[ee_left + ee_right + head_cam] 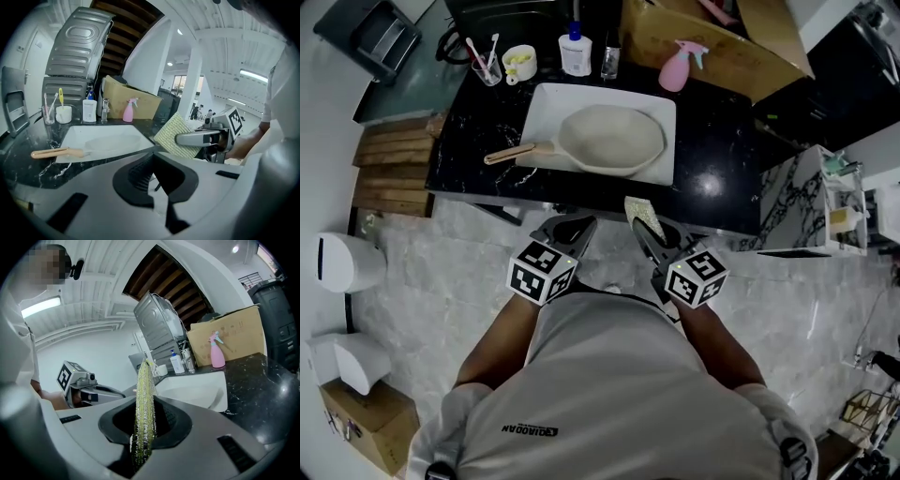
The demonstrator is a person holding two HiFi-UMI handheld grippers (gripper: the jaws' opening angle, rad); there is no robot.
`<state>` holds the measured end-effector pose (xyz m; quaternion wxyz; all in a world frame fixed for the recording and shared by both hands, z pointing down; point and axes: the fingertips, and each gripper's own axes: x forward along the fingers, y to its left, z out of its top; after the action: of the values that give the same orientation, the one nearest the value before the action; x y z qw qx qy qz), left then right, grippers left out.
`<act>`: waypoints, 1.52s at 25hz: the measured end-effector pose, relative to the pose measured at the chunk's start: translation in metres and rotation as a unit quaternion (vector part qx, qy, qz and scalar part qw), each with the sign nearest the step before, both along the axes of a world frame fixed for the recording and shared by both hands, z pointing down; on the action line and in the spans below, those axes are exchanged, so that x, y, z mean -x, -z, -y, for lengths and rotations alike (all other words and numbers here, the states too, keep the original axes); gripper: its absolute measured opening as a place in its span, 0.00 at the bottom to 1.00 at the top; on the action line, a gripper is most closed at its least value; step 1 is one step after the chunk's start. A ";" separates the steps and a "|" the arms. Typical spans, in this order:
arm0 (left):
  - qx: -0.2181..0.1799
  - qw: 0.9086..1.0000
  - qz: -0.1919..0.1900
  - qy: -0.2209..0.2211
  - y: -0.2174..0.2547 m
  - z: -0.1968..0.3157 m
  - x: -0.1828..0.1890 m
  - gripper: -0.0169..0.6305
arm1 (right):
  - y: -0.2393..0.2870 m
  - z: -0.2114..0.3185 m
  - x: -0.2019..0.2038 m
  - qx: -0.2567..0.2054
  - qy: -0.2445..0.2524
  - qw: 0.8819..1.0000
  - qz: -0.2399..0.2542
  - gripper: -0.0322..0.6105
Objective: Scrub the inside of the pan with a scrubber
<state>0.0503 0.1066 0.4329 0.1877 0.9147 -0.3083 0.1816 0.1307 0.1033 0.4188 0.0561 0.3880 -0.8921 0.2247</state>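
Observation:
A white pan [611,139] with a wooden handle [511,153] lies in a white tray [661,103] on the black counter. Both grippers hang in front of the counter's near edge, short of the pan. My right gripper [649,225] is shut on a yellow-green scrubber [637,208], seen edge-on in the right gripper view as the scrubber [144,413] pinched between the jaws. My left gripper [575,228] is shut with nothing in it; in its own view the left gripper [154,161] faces the tray [103,138] and handle [56,152], with the scrubber [174,135] to its right.
Along the counter's back stand a cup with toothbrushes [486,67], a white mug [519,62], a soap bottle [575,52], a pink spray bottle [681,66] and a cardboard box [712,37]. A wooden pallet [394,169] and white bin [342,262] sit left; a shelf [844,202] stands right.

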 end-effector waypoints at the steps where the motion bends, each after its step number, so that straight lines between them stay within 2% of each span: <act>1: -0.001 1.000 0.000 0.004 0.003 -0.006 0.001 0.05 | 0.000 -0.005 -0.001 0.001 0.002 1.000 0.001 0.17; 9: -0.010 1.000 -0.004 0.015 0.028 -0.026 0.010 0.05 | 0.016 -0.029 0.005 -0.006 0.003 1.000 0.013 0.16; 16: -0.001 1.000 0.013 -0.025 0.022 -0.041 0.015 0.05 | 0.022 -0.037 0.018 -0.004 -0.028 1.000 0.010 0.16; 20: -0.010 0.999 0.019 -0.049 0.027 -0.041 0.027 0.05 | 0.029 -0.040 0.031 -0.011 -0.051 0.999 0.013 0.16; 30: -0.028 0.998 -0.001 -0.061 0.041 -0.049 0.046 0.05 | 0.035 -0.057 0.051 -0.014 -0.070 0.997 0.003 0.16; 38: -0.028 0.998 0.000 -0.061 0.042 -0.051 0.059 0.05 | 0.029 -0.063 0.060 -0.008 -0.072 0.997 -0.003 0.16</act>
<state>-0.0087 0.1576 0.3907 0.1511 0.9367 -0.2568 0.1838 0.0711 0.1667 0.3902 0.0396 0.4525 -0.8633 0.2200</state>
